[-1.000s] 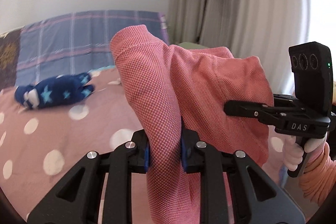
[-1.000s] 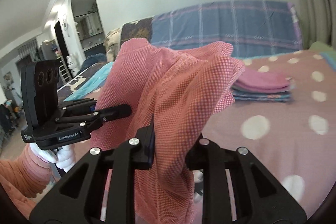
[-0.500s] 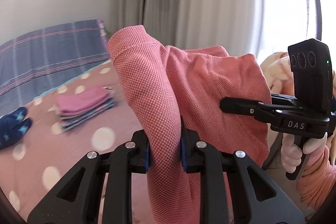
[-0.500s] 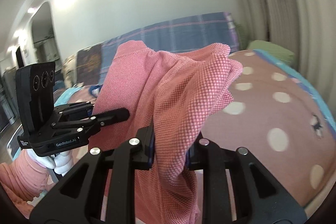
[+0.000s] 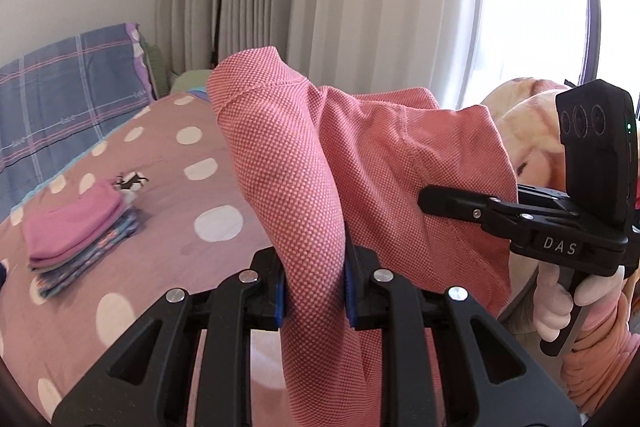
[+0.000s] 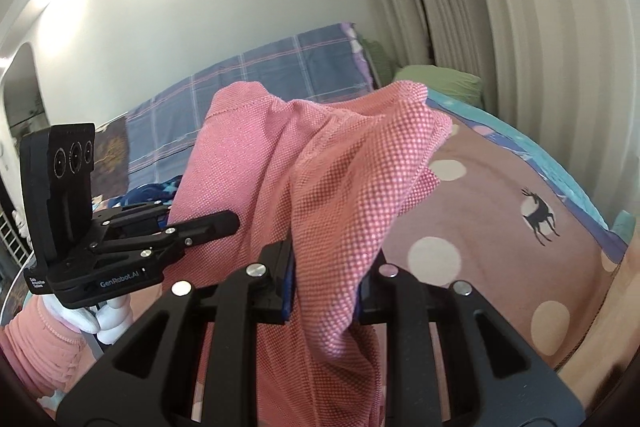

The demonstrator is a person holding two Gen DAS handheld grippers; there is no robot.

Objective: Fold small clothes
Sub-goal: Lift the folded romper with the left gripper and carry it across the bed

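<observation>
The left gripper (image 5: 314,283) and right gripper (image 6: 326,281) each pinch a fold of the salmon-pink knitted garment (image 5: 360,163), which hangs in the air above the near edge of the polka-dotted pink bed cover (image 5: 208,223). A stack of folded small clothes (image 5: 80,231) lies nearer the bed's far side, so some pieces look finished; this one seems not yet laid down.

I see a coarse, open-weave pink cloth garment (image 5: 304,187), matt and nubbly; each black hand-held gripper (image 5: 314,291) looks like matt moulded plastic with shiny metal screw heads; the mauve polka-dot bedspread (image 5: 168,259) reads as smooth, soft cloth; pleated cream curtains (image 5: 360,7) hang matt.
</observation>
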